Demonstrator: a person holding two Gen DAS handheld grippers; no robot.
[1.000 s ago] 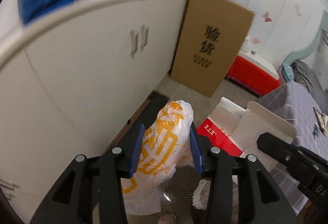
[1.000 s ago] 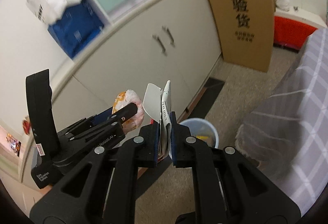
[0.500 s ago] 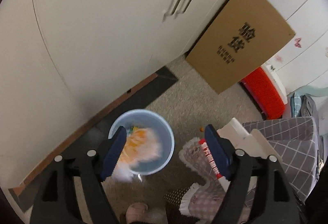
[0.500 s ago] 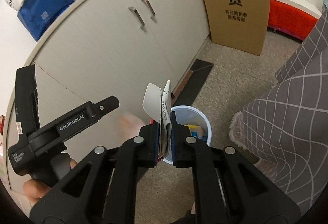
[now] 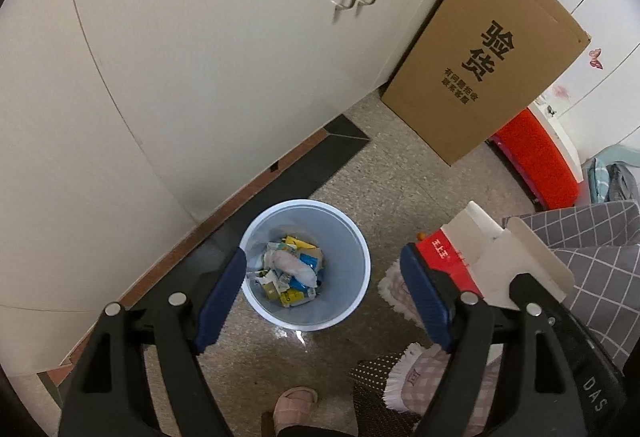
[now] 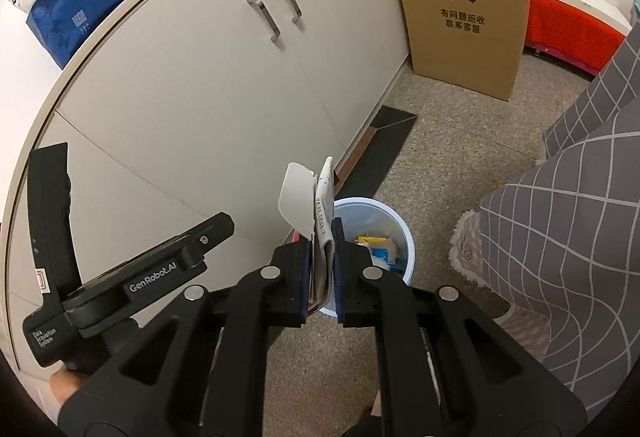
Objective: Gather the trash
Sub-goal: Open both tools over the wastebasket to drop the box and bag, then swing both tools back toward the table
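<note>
A pale blue waste bin (image 5: 354, 237) stands on the floor beside the cabinet, with wrappers and a white plastic bag (image 5: 292, 268) lying inside. My left gripper (image 5: 324, 256) hangs open right above the bin, nothing between its blue pads. My right gripper (image 6: 322, 239) is shut on a flattened white and red carton (image 6: 312, 197), which sticks up out of the jaws. The same carton (image 5: 452, 257) shows at the right of the left wrist view. The bin (image 6: 405, 233) sits just beyond the right gripper's tips. The left gripper's black housing (image 6: 140, 277) is at lower left.
White cabinet doors (image 5: 240, 57) run along the left. A tall cardboard box (image 5: 480, 65) leans at the cabinet's end, with a red bench (image 5: 536, 165) behind it. Grey checked cloth (image 5: 580, 269) hangs at right. A slippered foot (image 5: 296, 401) and fluffy mat (image 5: 412, 377) lie below.
The left gripper opened and the orange-printed white bag fell from it into the bin. Both grippers sank and tipped down toward the bin. The right gripper kept its hold on the carton.
</note>
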